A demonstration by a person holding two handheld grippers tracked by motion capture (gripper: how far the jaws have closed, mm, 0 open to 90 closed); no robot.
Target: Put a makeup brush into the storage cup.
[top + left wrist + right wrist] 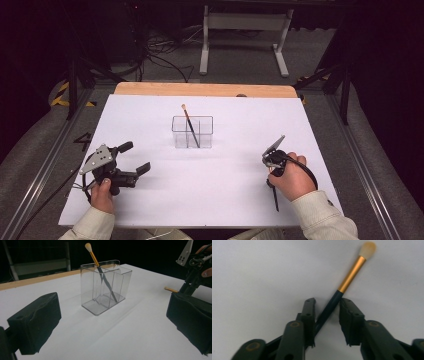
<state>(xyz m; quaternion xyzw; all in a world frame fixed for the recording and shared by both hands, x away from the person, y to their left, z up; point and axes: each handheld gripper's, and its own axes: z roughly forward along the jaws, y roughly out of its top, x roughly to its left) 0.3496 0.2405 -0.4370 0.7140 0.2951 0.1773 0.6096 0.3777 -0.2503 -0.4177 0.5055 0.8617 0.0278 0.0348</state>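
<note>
— While the left gripper rests low on the white sheet at the near left, how do its jaws stand?

— Spread wide, nothing between them. In the left gripper view they frame a clear divided holder standing upright mid-table.

— Anything inside?

— One brush, leaning in a compartment, dark handle down, pale tip up above the rim.

— And the right gripper?

— Near the right edge of the sheet, well apart from the holder. A second brush runs slantwise between its jaws: dark handle, gold ferrule, pale tip beyond the fingertips. The handle touches both pads, so it looks gripped, though a gap remains between the jaws.

— Does it touch the table?

— I cannot tell.
</note>
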